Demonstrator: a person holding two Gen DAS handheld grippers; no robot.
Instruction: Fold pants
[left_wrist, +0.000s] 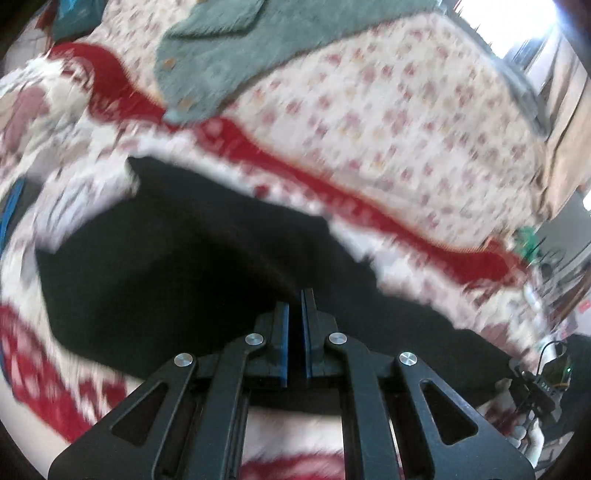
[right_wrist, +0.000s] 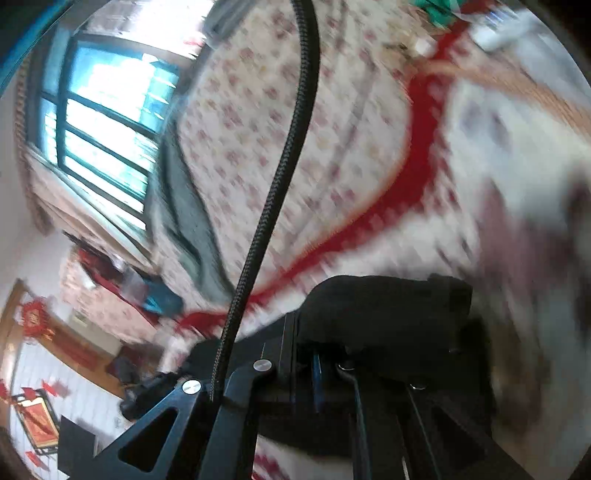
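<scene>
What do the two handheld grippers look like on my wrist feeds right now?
The left gripper is matte black, with flat angular linkage arms that have triangular cut-outs, round silver pivot screws, and blue pads lining its jaws. The right gripper has the same black linkage and silver screws, with a sliver of blue pad visible. A black braided cable crosses the right wrist view. No hand or sleeve shows.

The place was a bedroom in a home. A bed (left_wrist: 388, 122) filled most of both views, spread with a white quilt (left_wrist: 369, 110) printed with small pink flowers and crossed by a wavy red band (left_wrist: 369, 199). A grey-green garment (left_wrist: 229, 55) lay toward the bed's far edge. Beyond the bed stood a barred window (right_wrist: 107, 122) with daylight coming through and a curtain (right_wrist: 74, 206) beneath it. Red paper decorations (right_wrist: 35, 319) hung on a tiled wall beside a wooden door frame.
</scene>
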